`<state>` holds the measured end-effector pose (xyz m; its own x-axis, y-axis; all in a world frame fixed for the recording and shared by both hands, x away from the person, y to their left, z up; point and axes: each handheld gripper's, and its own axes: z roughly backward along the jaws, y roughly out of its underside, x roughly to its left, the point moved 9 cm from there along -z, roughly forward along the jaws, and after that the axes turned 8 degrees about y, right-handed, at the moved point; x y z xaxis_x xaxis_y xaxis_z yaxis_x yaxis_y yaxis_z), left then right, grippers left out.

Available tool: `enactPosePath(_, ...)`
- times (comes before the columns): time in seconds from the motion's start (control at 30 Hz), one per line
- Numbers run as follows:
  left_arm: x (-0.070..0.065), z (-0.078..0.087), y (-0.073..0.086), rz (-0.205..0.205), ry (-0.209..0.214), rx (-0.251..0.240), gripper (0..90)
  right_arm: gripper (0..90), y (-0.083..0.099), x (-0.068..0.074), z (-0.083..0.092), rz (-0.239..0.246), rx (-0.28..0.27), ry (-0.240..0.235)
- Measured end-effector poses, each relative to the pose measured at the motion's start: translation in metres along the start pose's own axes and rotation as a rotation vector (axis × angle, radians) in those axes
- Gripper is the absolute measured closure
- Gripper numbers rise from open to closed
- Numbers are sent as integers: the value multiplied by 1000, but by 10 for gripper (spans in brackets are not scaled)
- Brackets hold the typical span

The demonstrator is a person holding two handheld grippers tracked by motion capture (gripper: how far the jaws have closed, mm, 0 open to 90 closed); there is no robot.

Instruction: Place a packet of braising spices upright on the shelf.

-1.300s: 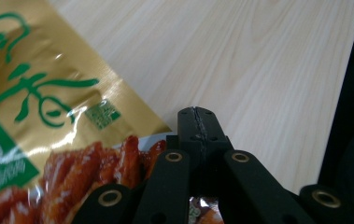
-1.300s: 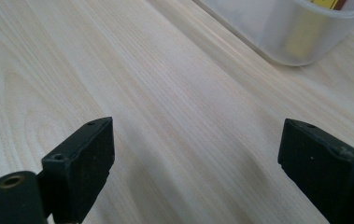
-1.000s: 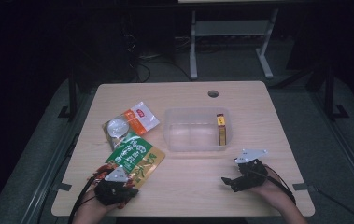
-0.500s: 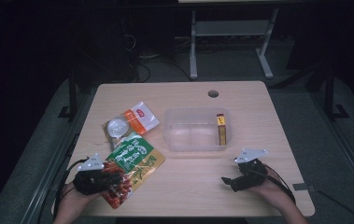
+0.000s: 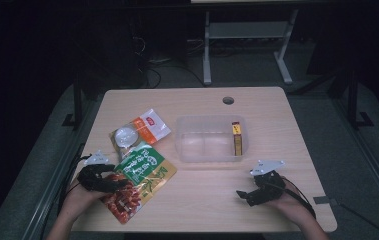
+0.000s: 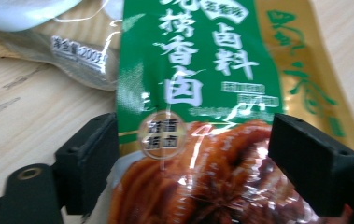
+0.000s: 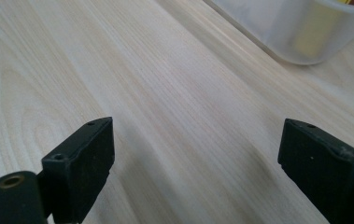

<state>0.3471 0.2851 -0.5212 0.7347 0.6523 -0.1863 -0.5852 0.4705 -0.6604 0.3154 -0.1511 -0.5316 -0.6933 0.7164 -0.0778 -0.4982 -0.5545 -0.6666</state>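
The left tongs stand wide, their jaws having just been opening, and the green seasoning packet lies flat on the table between them without either pad pressing on it; in the left gripper view the green seasoning packet runs up between the two black jaws, its red-brown picture of braised meat nearest the camera and white characters on green above. The left hand comes in from the near left corner of the table. Just beyond the packet's far end, and partly under it, lies an orange-and-white pouch with a round white lid-like thing on it; the pale edge of that pouch shows at the top left of the left gripper view. Further right, near the middle of the table, stands a clear plastic box with a slim yellow-and-red packet on edge against its right wall. The right tongs rest low on the table near the front right, well apart from the packets, jaws spread with bare wood between them; the right gripper view shows a corner of the clear plastic box ahead at upper right. A round cable hole sits by the table's far edge
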Motion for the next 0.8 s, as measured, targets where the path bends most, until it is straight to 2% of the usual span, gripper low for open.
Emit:
enactPosePath(0.23,5,-3,10,30,6,1,130,103,2,-3,3,-7,-3,9)
enactPosePath(0.33,4,-3,12,25,2,-2,131,103,1,-2,2,-2,-4,7)
enactPosePath(0.5,2,-3,12,-12,-10,10,158,103,1,-2,1,5,2,8)
enactPosePath(0.6,0,-2,12,-13,-18,3,222,103,1,-2,1,2,2,9)
enactPosePath(0.63,0,-2,13,-24,-19,4,242,103,1,-2,1,2,2,9)
enactPosePath(0.8,-4,0,11,-50,-9,-3,478,103,2,0,0,7,5,4)
